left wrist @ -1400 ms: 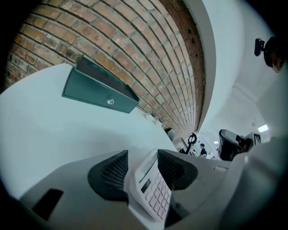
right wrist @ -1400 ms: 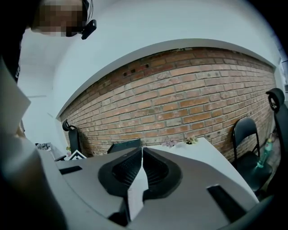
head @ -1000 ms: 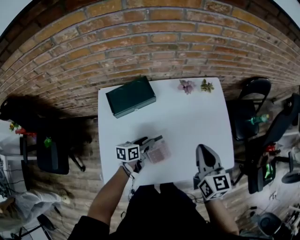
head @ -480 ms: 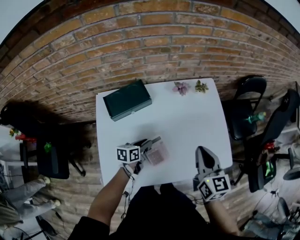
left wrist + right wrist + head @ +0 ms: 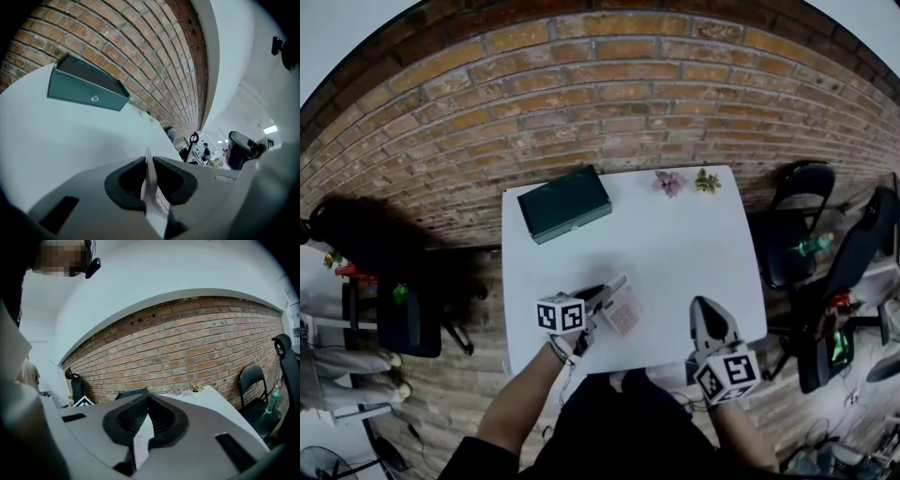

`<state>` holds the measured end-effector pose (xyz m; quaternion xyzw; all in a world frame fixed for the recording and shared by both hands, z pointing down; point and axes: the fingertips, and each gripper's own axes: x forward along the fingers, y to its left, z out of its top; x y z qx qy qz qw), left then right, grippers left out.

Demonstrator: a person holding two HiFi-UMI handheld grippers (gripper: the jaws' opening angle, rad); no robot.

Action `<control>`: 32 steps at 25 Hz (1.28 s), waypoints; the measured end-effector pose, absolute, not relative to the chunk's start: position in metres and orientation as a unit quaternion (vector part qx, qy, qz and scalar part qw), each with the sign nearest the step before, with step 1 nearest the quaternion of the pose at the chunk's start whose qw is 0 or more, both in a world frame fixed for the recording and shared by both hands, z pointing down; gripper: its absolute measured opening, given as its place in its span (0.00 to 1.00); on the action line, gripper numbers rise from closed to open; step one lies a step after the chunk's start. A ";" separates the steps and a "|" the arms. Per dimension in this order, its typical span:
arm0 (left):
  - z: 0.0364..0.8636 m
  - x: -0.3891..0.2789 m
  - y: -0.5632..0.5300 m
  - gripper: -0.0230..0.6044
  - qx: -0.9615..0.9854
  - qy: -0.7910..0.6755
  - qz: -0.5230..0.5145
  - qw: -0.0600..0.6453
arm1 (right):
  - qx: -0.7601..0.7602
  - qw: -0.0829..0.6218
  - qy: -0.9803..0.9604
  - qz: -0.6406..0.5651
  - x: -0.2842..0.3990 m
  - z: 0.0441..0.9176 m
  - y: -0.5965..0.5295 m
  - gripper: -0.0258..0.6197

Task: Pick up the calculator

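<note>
The calculator (image 5: 625, 316), a small pinkish slab, sits tilted in my left gripper (image 5: 607, 302) near the front left of the white table (image 5: 675, 244). The left gripper view shows it edge-on as a thin pale plate (image 5: 152, 192), and the dark pads (image 5: 126, 180) of the left gripper (image 5: 149, 161) press on both its faces. These jaws have just been closing onto it. My right gripper (image 5: 705, 307) hovers at the table's front right edge, away from the calculator. In its own view the right gripper (image 5: 146, 399) has its tips together and holds nothing.
A dark green box (image 5: 564, 202) lies at the table's back left, also seen ahead of the left gripper (image 5: 86, 86). Two small flower sprigs (image 5: 670, 183) rest at the back edge by the brick wall. Black chairs (image 5: 802, 216) stand right of the table.
The left jaws went from wide open around the calculator to shut on it, and the calculator has come up slightly, tilted. The right gripper has stayed in place.
</note>
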<state>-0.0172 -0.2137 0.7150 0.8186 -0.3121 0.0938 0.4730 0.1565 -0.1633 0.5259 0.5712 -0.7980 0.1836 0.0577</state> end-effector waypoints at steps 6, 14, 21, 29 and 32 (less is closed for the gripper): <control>0.692 -0.024 -0.207 0.11 0.826 -0.311 0.072 0.465 | 0.570 0.057 -0.800 0.177 0.152 0.520 -0.157 0.05; 0.646 -0.032 -0.206 0.11 0.835 -0.313 0.027 0.452 | 0.572 0.049 -0.802 0.167 0.154 0.509 -0.155 0.05; 0.605 -0.043 -0.207 0.11 0.834 -0.317 -0.020 0.450 | 0.574 0.040 -0.802 0.160 0.155 0.500 -0.157 0.05; 0.556 -0.049 -0.199 0.11 0.838 -0.312 -0.063 0.443 | 0.585 0.044 -0.796 0.150 0.160 0.490 -0.163 0.05; 0.531 -0.049 -0.201 0.11 0.843 -0.303 -0.091 0.435 | 0.589 0.038 -0.794 0.144 0.163 0.482 -0.167 0.05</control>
